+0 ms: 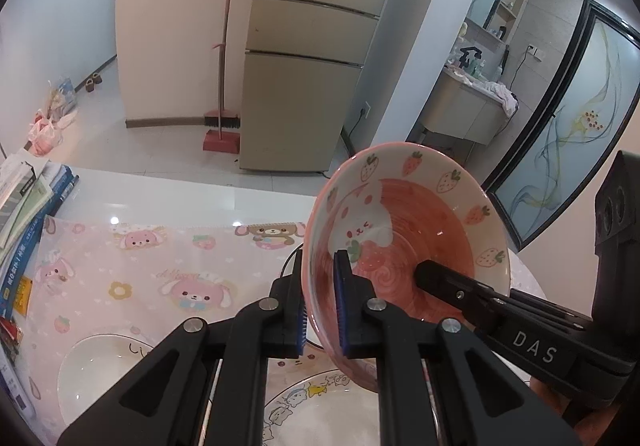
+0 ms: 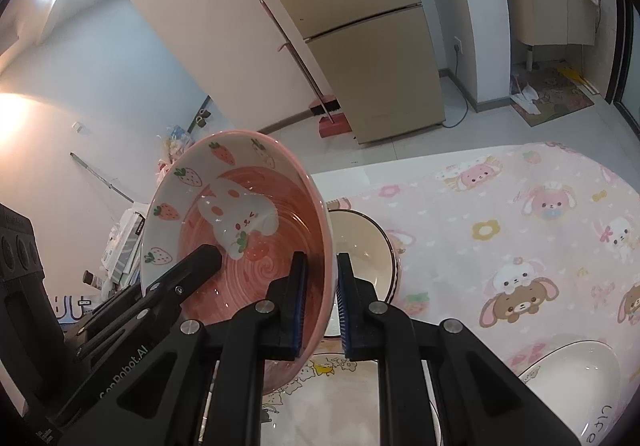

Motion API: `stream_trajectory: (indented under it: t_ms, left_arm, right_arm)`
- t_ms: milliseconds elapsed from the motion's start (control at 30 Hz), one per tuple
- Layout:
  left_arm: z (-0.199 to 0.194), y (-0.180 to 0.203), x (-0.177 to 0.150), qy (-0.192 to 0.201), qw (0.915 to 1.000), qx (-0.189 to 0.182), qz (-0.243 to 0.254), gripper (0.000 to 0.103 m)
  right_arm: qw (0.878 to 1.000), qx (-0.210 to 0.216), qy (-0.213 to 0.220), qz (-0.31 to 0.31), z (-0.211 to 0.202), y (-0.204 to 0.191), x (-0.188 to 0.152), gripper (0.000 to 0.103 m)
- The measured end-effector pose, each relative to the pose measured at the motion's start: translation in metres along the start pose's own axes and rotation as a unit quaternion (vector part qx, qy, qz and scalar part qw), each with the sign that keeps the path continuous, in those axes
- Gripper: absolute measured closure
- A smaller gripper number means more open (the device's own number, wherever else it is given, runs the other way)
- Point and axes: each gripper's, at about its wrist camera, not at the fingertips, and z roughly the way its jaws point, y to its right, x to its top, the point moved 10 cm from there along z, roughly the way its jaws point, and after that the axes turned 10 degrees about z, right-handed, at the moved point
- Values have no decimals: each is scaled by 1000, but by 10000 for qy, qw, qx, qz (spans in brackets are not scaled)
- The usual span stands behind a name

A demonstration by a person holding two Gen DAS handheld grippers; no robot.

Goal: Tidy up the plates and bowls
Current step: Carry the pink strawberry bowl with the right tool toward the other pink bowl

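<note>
A pink bowl [image 1: 404,230] with strawberries and a white rabbit inside hangs tilted above the table, held by both grippers. My left gripper [image 1: 322,310] is shut on its left rim, blue pads on either side of the wall. My right gripper [image 2: 320,306] is shut on the opposite rim of the same bowl [image 2: 248,214]. Each view shows the other gripper's inner finger [image 1: 444,280] [image 2: 196,266] resting inside the bowl. Right under it lies a white plate [image 1: 316,402] [image 2: 344,398] with small cartoon drawings.
A pink cartoon tablecloth [image 1: 140,266] covers the table. On it stand a white bowl with writing [image 1: 92,370] [image 2: 572,382] and a dark-rimmed cream bowl [image 2: 364,246] behind the pink one. Stacked books and boxes [image 1: 28,214] sit at the table's left edge. A fridge [image 1: 296,86] and broom [image 1: 220,114] stand beyond.
</note>
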Motion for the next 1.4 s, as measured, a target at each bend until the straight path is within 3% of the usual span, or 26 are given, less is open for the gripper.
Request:
stream_trajectory:
  t_ms: [767, 1233, 1400]
  left_arm:
    - [68, -13, -41, -931, 9955, 112, -146, 93]
    - [72, -13, -40, -910, 9955, 243, -53, 93]
    - [72, -7, -38, -779, 9969, -29, -49, 93]
  right_arm:
    - [9934, -1004, -423, -352, 68, 28, -20, 86]
    - [9920, -1060, -384, -561, 71, 26, -19, 85]
    - [9893, -1186, -166, -829, 63, 28, -13, 85]
